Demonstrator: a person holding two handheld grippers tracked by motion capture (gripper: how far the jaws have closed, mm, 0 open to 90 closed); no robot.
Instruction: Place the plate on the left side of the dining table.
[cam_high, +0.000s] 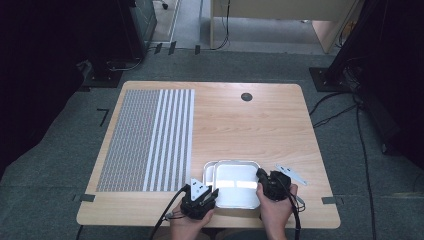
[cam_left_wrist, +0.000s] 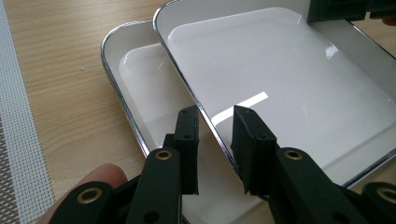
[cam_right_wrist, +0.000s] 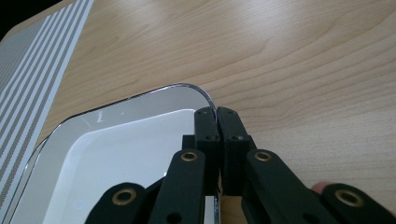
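Observation:
Two white trays with chrome rims lie stacked near the table's front edge. The upper tray (cam_high: 235, 182) (cam_left_wrist: 280, 79) (cam_right_wrist: 121, 158) sits shifted to the right on the lower tray (cam_high: 208, 172) (cam_left_wrist: 140, 79). My left gripper (cam_high: 214, 192) (cam_left_wrist: 215, 114) straddles the upper tray's left rim with a gap on both sides, so it is open. My right gripper (cam_high: 260, 175) (cam_right_wrist: 215, 112) is shut on the upper tray's right rim, close to a rounded corner. In the left gripper view the right gripper (cam_left_wrist: 336, 9) shows at the tray's far edge.
A grey and white striped placemat (cam_high: 145, 140) (cam_right_wrist: 32, 70) covers the left part of the wooden table (cam_high: 250, 125). A round dark grommet (cam_high: 246, 96) sits near the back edge. Bare wood lies behind and to the right of the trays.

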